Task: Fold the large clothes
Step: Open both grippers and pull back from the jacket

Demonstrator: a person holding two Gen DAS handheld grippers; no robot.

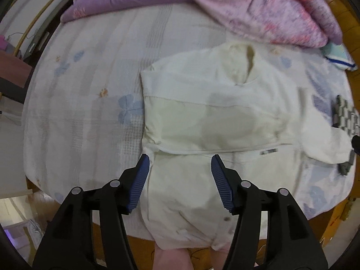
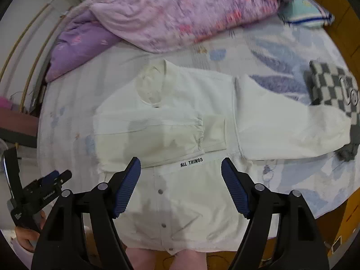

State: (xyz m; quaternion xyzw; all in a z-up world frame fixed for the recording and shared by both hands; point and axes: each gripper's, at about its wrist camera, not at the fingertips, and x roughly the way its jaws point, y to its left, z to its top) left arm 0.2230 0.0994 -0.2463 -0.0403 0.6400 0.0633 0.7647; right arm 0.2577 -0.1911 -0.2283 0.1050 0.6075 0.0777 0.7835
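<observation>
white jacket [image 2: 171, 121] lies flat on the bed [image 2: 281, 51], one sleeve folded across chest, other [image 2: 292, 121] still spread out. both grippers, left [image 1: 180, 182] & right [image 2: 181, 186], wide open, empty, above it. soft, light, limp fabric; prob grab cuff or hem edge.

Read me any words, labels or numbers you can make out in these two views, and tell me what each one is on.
"ALL THINGS": black capitals on the front of the white jacket, in the right wrist view.
Same print in the left wrist view: too blurred to read.
White lettering on the left gripper: too small to read.
Round emblem on the checkered cloth: blurred, unreadable.
No numbers visible.
</observation>
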